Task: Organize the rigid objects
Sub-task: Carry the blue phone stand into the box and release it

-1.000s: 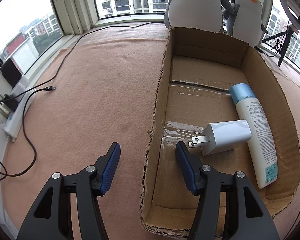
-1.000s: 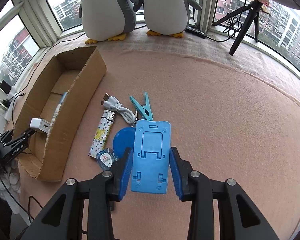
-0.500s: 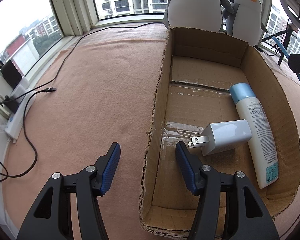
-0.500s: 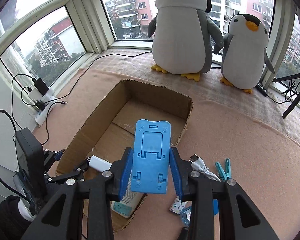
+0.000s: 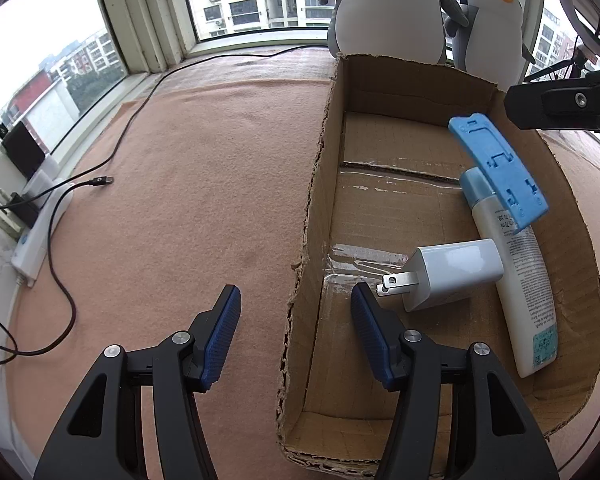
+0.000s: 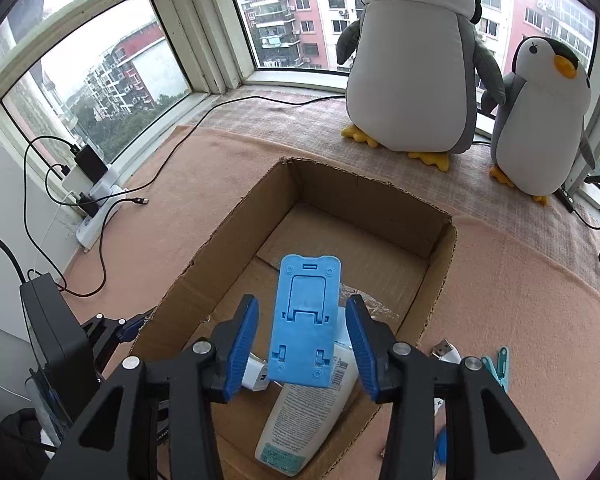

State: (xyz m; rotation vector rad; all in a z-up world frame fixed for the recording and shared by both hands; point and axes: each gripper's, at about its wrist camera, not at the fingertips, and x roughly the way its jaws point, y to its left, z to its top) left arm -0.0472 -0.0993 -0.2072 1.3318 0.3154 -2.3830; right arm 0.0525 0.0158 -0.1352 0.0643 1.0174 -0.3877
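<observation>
Opening over the cardboard box (image 6: 440, 256), right gripper (image 6: 302, 344) fingers clear of blue phone stand (image 6: 306, 320), left gripper (image 5: 296, 320) fingers apart, empty.

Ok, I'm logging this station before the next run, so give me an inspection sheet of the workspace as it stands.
Surface: pink felt mat, no spills seen.
Job's things: cardboard box holds a white charger and a white bottle; blue phone stand is tilted over the bottle.
Clutter: teal clothespin and a white USB cable lie on the mat beside the box.
Grippers: right tongs are opening, the stand between them, pads clear of it; left tongs straddle the box's near wall without pressing it.
Cables: black lead runs to a power strip.
Surroundings: windows, two plush penguins.
</observation>
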